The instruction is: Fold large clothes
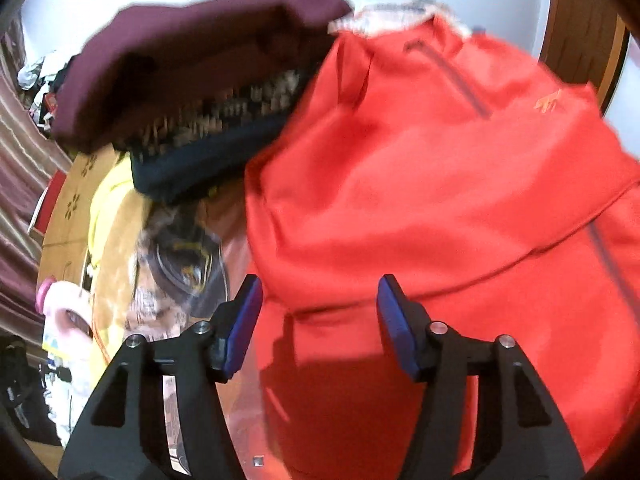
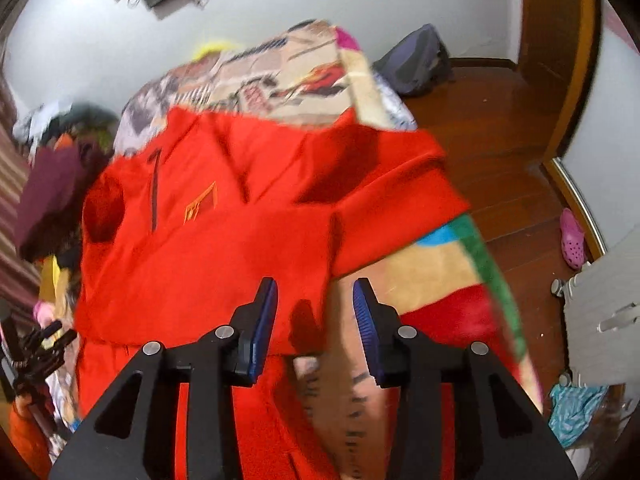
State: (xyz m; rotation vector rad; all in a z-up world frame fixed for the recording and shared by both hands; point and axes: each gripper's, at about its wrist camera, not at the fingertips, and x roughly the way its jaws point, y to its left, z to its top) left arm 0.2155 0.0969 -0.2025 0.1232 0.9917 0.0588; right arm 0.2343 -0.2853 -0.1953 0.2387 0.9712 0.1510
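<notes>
A large red top [image 1: 440, 200] with a dark zip and an orange logo lies spread on a patterned blanket [image 2: 420, 272] over a bed. A fold line runs across it. In the left wrist view my left gripper [image 1: 319, 284] hovers over the top's near left edge, open, with nothing between its blue pads. The right wrist view shows the same red top [image 2: 224, 240], its sleeve reaching out to the right. My right gripper [image 2: 315, 284] hangs open above the top's lower right edge, where red cloth meets blanket, and nothing is pinched.
A maroon garment [image 1: 192, 52] sits on a stack of dark folded clothes [image 1: 200, 160] left of the red top. Yellow cloth [image 1: 108, 208] lies beside it. On the wooden floor [image 2: 500, 128] to the right are a grey bag [image 2: 416, 60] and a pink shoe [image 2: 572, 240].
</notes>
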